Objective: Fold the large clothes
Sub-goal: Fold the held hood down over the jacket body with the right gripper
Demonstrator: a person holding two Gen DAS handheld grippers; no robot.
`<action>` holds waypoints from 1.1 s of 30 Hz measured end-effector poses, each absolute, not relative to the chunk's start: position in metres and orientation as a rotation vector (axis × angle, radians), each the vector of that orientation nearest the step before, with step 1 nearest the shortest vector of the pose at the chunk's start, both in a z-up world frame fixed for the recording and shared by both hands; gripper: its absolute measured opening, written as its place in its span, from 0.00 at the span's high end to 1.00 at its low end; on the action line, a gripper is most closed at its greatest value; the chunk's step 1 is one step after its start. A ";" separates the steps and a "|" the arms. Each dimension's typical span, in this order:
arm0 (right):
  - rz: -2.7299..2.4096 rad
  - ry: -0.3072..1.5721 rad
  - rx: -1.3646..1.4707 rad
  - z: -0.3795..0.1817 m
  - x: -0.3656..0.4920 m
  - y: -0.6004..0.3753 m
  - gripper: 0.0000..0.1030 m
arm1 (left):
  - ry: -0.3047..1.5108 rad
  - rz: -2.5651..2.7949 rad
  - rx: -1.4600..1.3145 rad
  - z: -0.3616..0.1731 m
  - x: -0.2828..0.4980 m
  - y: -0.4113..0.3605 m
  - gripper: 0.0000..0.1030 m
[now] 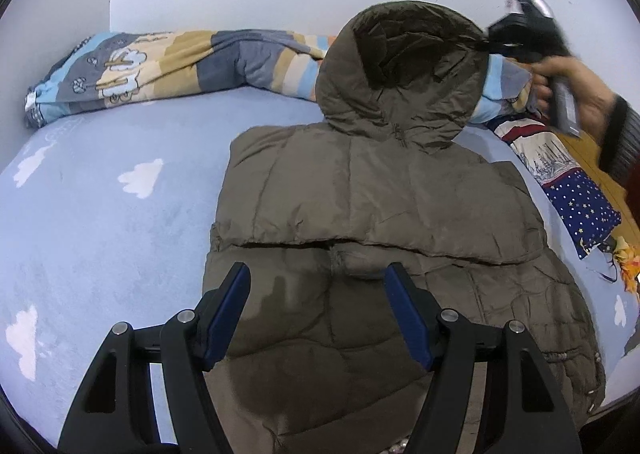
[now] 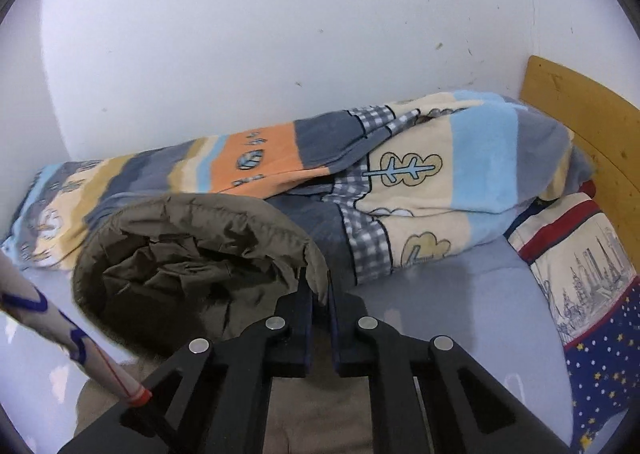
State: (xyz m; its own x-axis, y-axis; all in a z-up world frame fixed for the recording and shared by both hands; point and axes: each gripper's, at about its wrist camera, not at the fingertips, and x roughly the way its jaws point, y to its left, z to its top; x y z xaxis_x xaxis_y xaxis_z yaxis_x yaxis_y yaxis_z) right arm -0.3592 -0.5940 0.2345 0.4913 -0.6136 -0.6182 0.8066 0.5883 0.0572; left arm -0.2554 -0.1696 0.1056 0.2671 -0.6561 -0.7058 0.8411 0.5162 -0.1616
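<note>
No words, brand names or numbers can be read in either view. The striped blanket [image 2: 420, 190] along the wall in the upper middle of the right wrist view carries small dark marks on its orange band, too blurred to make out as letters. The pillow [image 2: 580, 266] at the right edge shows drawn towers and stars only, with no legible caption. The pale tube [image 2: 60, 330] at the lower left bears blue squiggles that cannot be read as writing.
</note>
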 end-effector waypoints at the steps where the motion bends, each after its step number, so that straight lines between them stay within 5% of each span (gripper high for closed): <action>1: -0.868 0.586 0.369 0.239 -0.370 -0.582 0.94 | 0.803 -1.028 0.267 0.107 -0.256 -0.170 0.33; 9: -0.771 0.559 0.338 0.246 -0.463 -0.451 0.94 | 0.783 -1.027 0.231 0.122 -0.260 -0.163 0.33; 15: -0.818 0.647 0.422 0.149 -0.511 -0.392 0.94 | 0.795 -1.020 0.222 0.122 -0.259 -0.167 0.33; 23: -0.887 0.774 0.518 0.047 -0.511 -0.442 0.97 | 0.763 -1.037 0.295 0.117 -0.279 -0.184 0.33; 33: -0.855 0.632 0.584 0.110 -0.541 -0.438 0.96 | 0.732 -1.064 0.353 0.114 -0.289 -0.194 0.33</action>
